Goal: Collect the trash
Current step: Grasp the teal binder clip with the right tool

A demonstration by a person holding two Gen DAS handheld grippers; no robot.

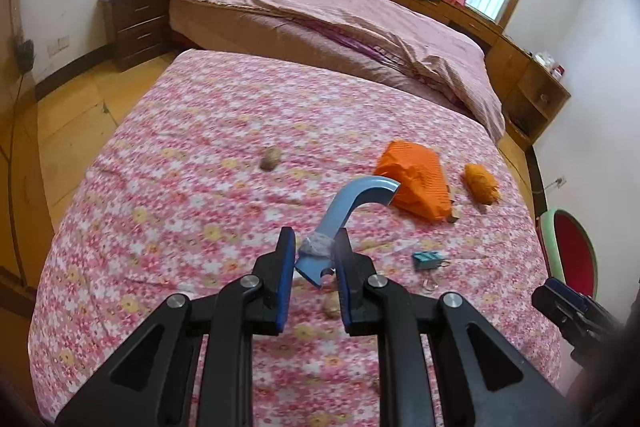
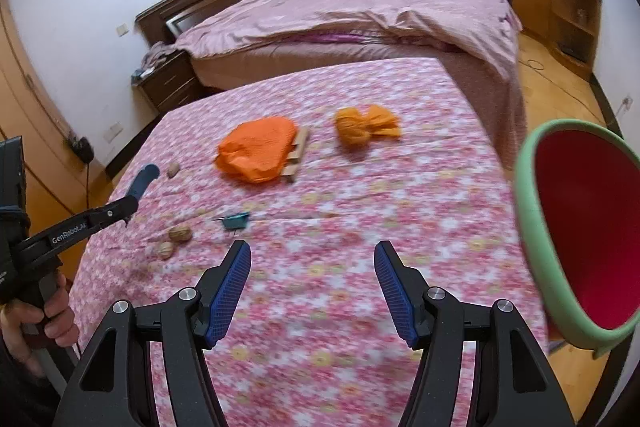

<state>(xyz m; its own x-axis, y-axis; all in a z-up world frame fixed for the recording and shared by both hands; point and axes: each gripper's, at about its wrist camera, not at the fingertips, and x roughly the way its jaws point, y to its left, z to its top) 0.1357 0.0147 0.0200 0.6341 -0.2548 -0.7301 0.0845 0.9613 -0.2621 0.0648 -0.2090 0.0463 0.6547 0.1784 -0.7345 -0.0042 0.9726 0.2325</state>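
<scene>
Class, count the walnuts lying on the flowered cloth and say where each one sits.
3: one walnut near the orange bag; two together, walnut and walnut, left of the teal clip. Others may be hidden.

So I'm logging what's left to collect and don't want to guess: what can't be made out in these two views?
- Blue curved piece: its lower end is hidden between the left gripper fingers; the grey wad there is unidentifiable.
- Bin: cut off by the right wrist view's edge, so its contents are unseen.
- Orange bag: covers whatever is inside, and part of the wooden slats.
- Teal clip: motion-blurred.
</scene>
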